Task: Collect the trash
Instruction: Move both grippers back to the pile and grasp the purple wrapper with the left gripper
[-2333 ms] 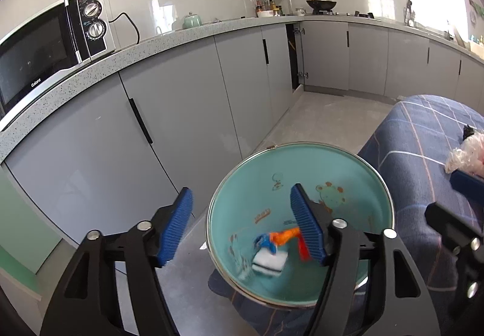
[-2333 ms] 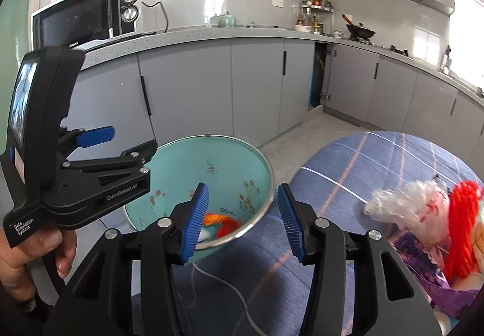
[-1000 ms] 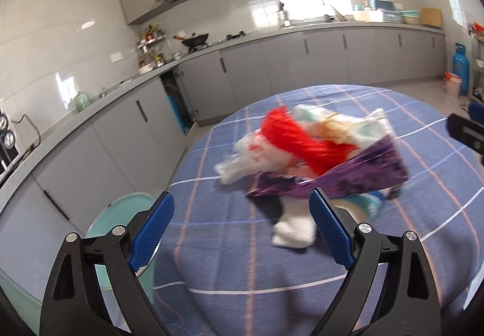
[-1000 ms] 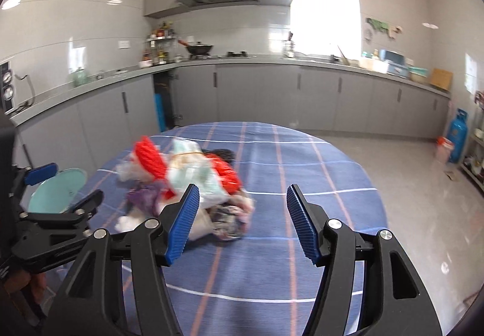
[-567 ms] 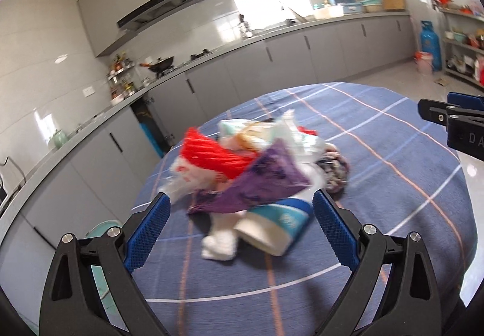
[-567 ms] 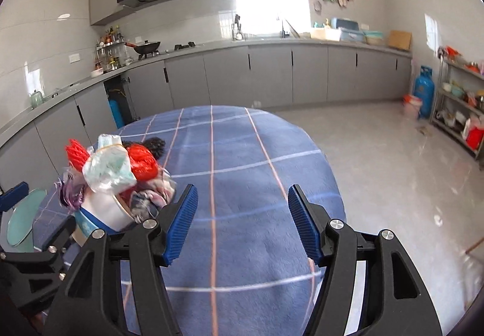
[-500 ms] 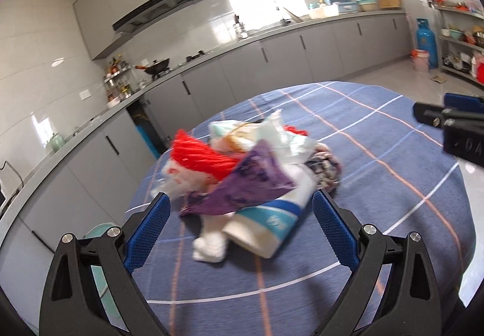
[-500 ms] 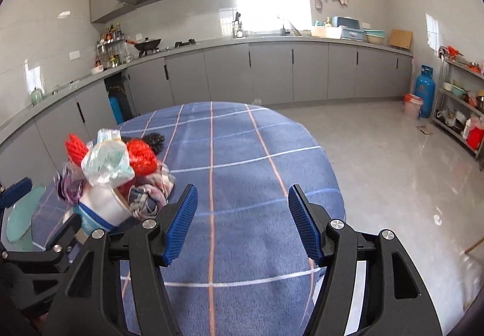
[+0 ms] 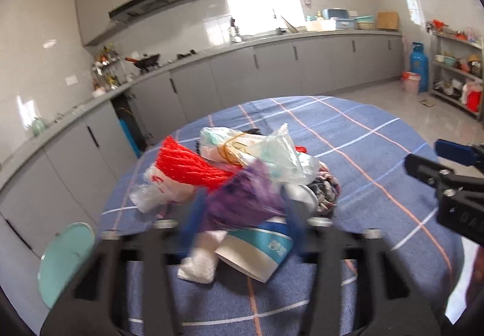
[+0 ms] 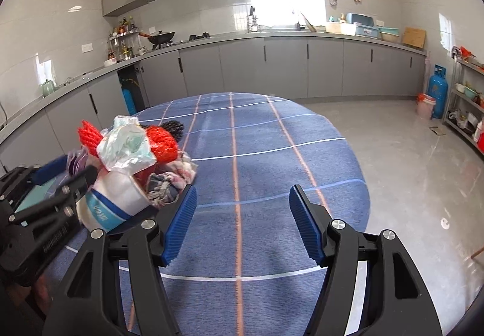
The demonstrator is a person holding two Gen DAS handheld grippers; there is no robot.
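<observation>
A round table (image 10: pixel 272 154) with a blue checked cloth sits in a gray kitchen. A trash pile (image 9: pixel 242 166) lies on the table's left side, with red netting (image 9: pixel 187 166), a purple bag (image 9: pixel 245 203) and a white paper cup (image 9: pixel 257 251). The left gripper (image 9: pixel 242 227) is blurry, its blue fingers (image 9: pixel 189 224) on each side of the pile; I cannot tell if it grips. The right gripper (image 10: pixel 242 224) is wide open over bare cloth.

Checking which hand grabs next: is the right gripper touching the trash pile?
Apart. In the right wrist view the right gripper is open over bare blue tablecloth, and the trash pile lies left of its left finger.
</observation>
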